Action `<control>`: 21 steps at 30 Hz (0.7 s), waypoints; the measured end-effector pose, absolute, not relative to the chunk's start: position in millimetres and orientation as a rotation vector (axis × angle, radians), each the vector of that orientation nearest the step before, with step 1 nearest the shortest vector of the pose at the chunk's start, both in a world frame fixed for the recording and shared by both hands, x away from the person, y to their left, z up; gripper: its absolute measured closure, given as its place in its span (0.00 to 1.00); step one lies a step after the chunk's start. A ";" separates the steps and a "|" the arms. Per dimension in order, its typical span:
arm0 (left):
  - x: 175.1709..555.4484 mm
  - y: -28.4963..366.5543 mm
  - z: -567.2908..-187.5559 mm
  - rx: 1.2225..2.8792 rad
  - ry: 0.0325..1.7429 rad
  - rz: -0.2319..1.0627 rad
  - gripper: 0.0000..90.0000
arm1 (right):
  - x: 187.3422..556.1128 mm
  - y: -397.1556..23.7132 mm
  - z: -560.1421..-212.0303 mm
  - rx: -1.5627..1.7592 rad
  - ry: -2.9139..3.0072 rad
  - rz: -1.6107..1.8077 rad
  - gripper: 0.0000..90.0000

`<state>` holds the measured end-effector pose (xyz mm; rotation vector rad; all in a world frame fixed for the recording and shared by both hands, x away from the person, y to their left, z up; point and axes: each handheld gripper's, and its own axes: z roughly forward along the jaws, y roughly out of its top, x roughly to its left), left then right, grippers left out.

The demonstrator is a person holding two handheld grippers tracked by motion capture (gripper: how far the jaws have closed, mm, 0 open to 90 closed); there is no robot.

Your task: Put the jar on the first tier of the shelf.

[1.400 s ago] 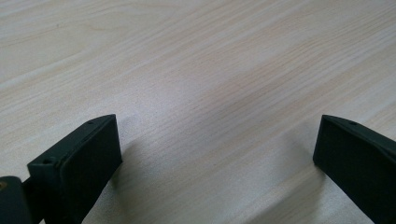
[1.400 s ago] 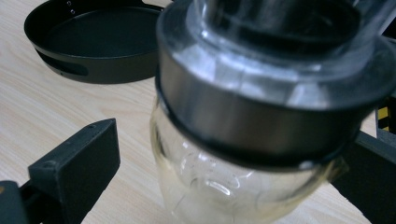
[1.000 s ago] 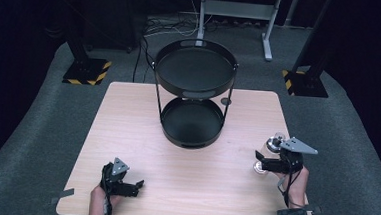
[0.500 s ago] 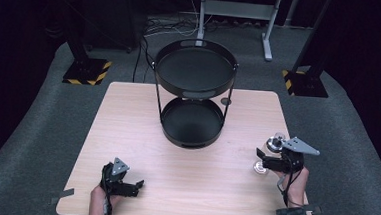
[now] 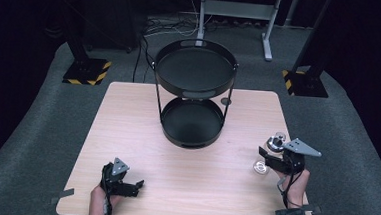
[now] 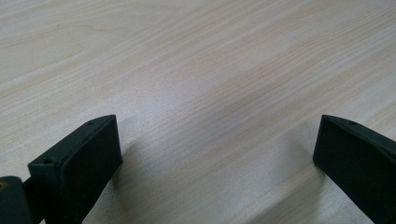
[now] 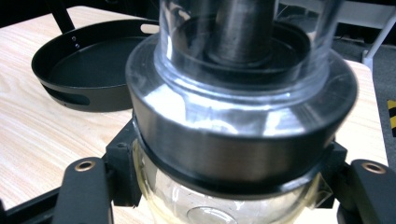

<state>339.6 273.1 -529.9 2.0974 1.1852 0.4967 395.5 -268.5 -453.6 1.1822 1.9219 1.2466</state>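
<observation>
A clear glass jar (image 7: 238,154) with a steel collar and a clear top stands close in the right gripper view. My right gripper (image 7: 229,186) is shut on its glass body just under the collar; the jaws have just been closing onto it. In the high view the jar (image 5: 276,142) is near the table's right edge, with the right gripper (image 5: 266,160) around it. My left gripper (image 5: 136,186) rests near the front left edge. Its jaws stand wide open (image 6: 217,154) over bare wood with nothing between them.
A black two-tier round tray stand (image 5: 197,44) stands at the middle back of the wooden table (image 5: 128,113). Its lower tray (image 7: 70,88) lies beyond the jar to the left. Dark floor, stand legs and cables surround the table.
The right gripper's jaws have drawn in onto the glass jar. Both hands and the tray stand have stayed where they were.
</observation>
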 end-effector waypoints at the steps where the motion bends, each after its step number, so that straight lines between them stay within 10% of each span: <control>1: 339.6 273.1 -529.9 2.098 1.184 0.498 0.01 | 395.1 -268.5 -454.0 1.186 1.913 1.248 0.34; 21: 339.6 273.1 -529.9 2.098 1.185 0.497 0.01 | 391.5 -261.2 -439.0 1.136 1.914 1.250 0.34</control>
